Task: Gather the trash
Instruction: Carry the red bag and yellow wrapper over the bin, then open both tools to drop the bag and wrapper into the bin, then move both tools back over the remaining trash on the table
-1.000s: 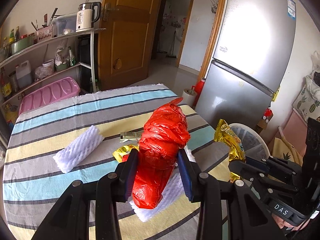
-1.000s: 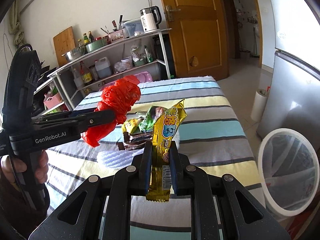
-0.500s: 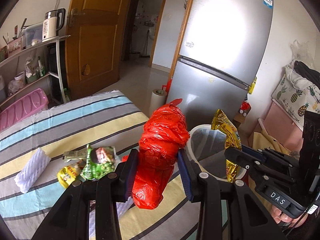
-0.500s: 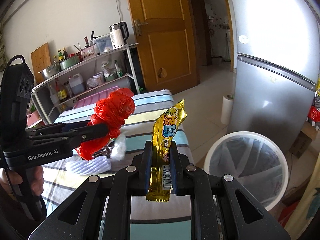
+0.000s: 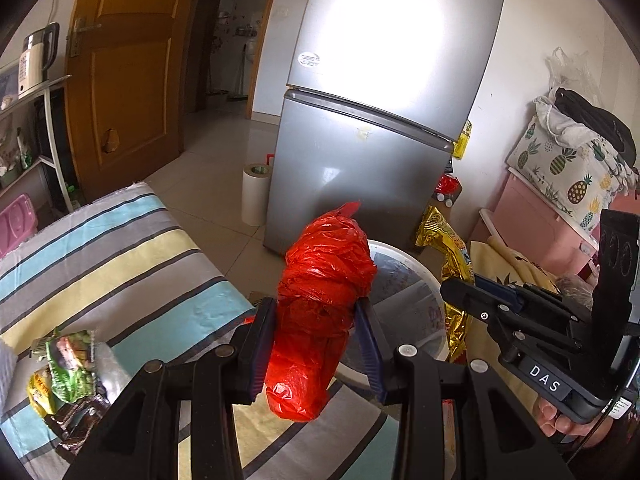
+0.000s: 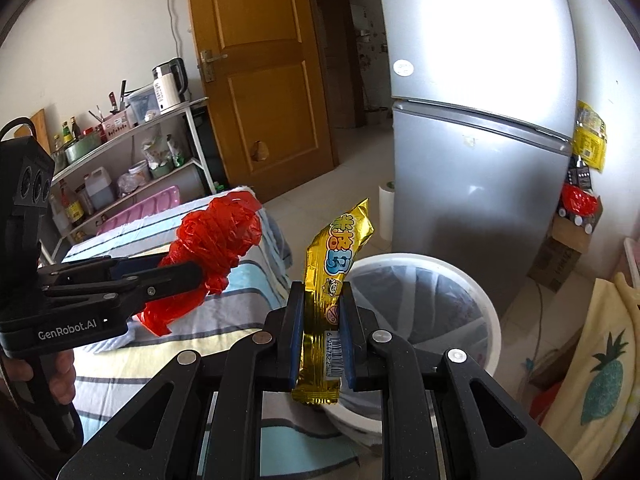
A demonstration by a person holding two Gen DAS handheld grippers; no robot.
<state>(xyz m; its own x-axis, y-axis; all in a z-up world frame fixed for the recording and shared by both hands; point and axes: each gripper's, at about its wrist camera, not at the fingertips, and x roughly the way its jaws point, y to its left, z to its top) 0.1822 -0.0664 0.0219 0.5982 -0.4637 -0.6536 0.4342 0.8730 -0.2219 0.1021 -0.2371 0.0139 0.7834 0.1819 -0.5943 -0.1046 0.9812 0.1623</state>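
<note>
The left gripper (image 5: 316,344) clenches the red bag (image 5: 320,300) at centre frame; the right gripper (image 6: 320,336) pinches the upright gold wrapper (image 6: 332,280); the white bin (image 6: 490,320) sits lower right, nearer the right hand.

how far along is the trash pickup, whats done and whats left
Nothing visibly binned yet. In hand: the left gripper is shut on a red plastic bag, the right gripper on a gold snack wrapper, both by the white bin. Left: drop both, then fetch the wrappers on the striped table.
</note>
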